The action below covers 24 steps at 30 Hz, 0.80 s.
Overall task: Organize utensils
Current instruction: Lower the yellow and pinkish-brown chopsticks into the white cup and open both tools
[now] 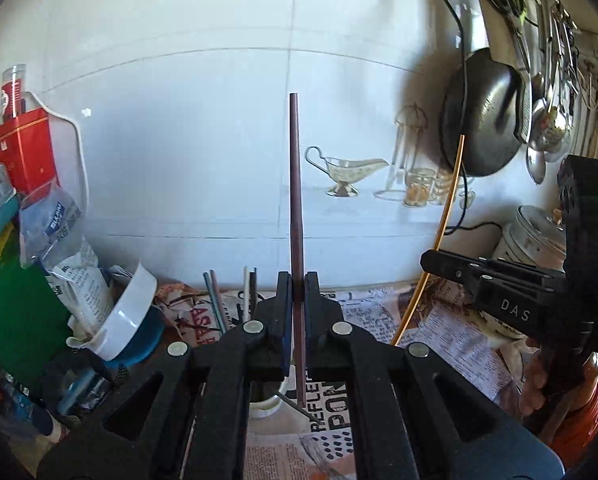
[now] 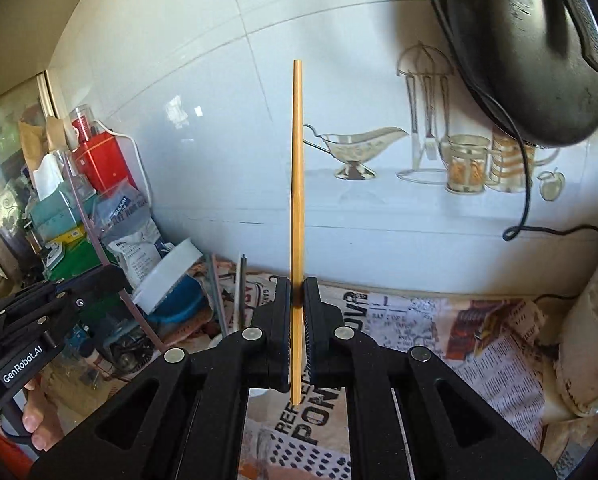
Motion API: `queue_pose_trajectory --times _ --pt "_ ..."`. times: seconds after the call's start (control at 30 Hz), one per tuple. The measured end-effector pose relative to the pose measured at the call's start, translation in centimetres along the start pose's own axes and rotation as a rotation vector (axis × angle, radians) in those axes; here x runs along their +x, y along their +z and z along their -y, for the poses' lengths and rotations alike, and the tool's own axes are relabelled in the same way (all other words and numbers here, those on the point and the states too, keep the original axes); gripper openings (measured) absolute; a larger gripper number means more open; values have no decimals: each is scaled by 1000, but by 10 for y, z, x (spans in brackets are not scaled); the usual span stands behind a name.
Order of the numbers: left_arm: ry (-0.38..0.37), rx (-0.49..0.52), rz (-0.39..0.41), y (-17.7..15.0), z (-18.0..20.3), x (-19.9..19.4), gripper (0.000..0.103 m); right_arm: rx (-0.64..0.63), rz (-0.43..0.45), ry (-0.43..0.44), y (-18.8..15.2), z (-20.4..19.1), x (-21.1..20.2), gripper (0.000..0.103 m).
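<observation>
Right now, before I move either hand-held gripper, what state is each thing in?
Left hand-held gripper: shut on the dark brown chopstick.
Dark brown chopstick: upright, lifted off the counter.
Right hand-held gripper: shut on the light wooden chopstick.
Light wooden chopstick: upright, lifted off the counter.
White bowl: tilted on the blue bowl.

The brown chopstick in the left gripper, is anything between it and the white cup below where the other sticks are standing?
Nothing visible blocks it. The brown chopstick is clamped upright in the left gripper, its lower tip just above the white cup and beside a thin stick leaning out of it.
</observation>
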<state>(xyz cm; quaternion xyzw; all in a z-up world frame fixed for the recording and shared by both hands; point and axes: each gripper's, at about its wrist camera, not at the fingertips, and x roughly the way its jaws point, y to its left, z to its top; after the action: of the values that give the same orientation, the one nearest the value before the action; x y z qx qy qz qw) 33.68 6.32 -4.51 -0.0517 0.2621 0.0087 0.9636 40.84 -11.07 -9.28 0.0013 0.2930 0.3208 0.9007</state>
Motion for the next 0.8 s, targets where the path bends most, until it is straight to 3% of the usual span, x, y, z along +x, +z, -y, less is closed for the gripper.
queue_pose_trajectory --times 0.33,0.6,0.8 --pt "60 -73 -13 2 -57 26 3 -25 -48 80 1 -50 64 6" --pt "72 -111 -82 -20 -79 77 3 -24 -139 67 -22 -58 126 6" --pt "77 -116 -151 -47 -85 110 3 -45 -195 35 -41 -54 141 6"
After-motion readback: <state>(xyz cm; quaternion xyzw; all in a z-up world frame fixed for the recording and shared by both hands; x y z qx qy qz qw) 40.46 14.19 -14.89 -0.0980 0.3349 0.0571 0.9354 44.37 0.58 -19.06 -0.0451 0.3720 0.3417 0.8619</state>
